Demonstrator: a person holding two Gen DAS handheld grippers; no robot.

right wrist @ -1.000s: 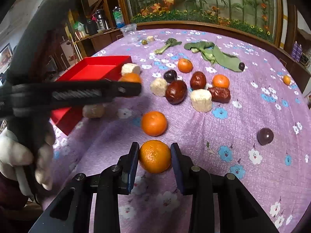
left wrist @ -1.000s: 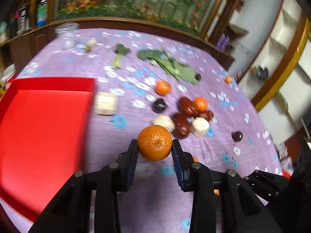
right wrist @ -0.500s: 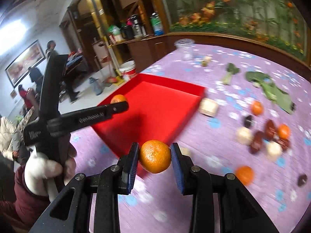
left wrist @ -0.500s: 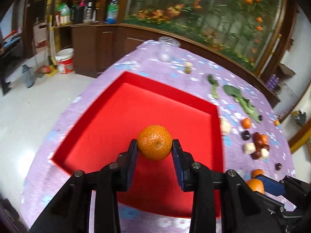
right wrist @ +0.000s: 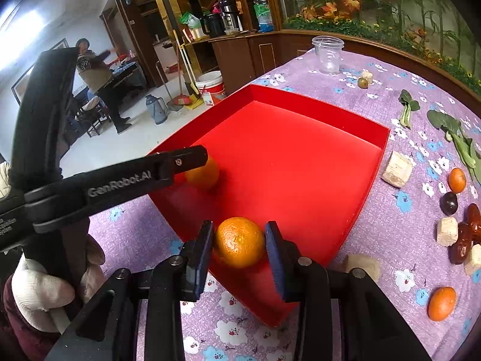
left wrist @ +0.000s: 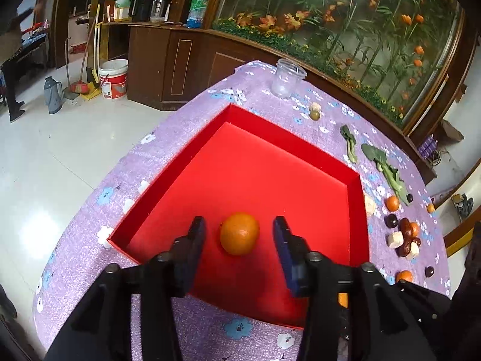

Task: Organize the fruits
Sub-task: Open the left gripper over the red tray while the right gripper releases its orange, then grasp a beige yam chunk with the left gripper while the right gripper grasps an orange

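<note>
A red tray (left wrist: pixel 288 132) lies on the purple flowered tablecloth. In the left wrist view my left gripper (left wrist: pixel 238 227) hangs over the tray's near corner, its jaws opening. An orange (left wrist: pixel 239 234) rests on the tray floor between the pads, touching neither. In the right wrist view my right gripper (right wrist: pixel 239 237) holds a second orange (right wrist: pixel 239 242) above the tray's near edge (right wrist: pixel 192 234). Its jaws are starting to open, and the pads still touch the fruit. The left gripper's finger (right wrist: pixel 180 162) reaches in from the left, with the released orange (right wrist: pixel 204 176) under its tip.
Right of the tray lie loose oranges (right wrist: pixel 442 303), dark dates (right wrist: pixel 464 237), white chunks (right wrist: pixel 397 169), a dark plum (right wrist: pixel 448 203) and leafy greens (right wrist: pixel 457 134). A clear cup (right wrist: pixel 327 54) stands at the far edge. A gloved hand (right wrist: pixel 42 294) grips the left tool. A person (right wrist: pixel 99 84) stands on the floor beyond.
Both grippers swung left from the fruit pile to above the red tray. The left one has let go of its orange, which now lies on the tray floor.
</note>
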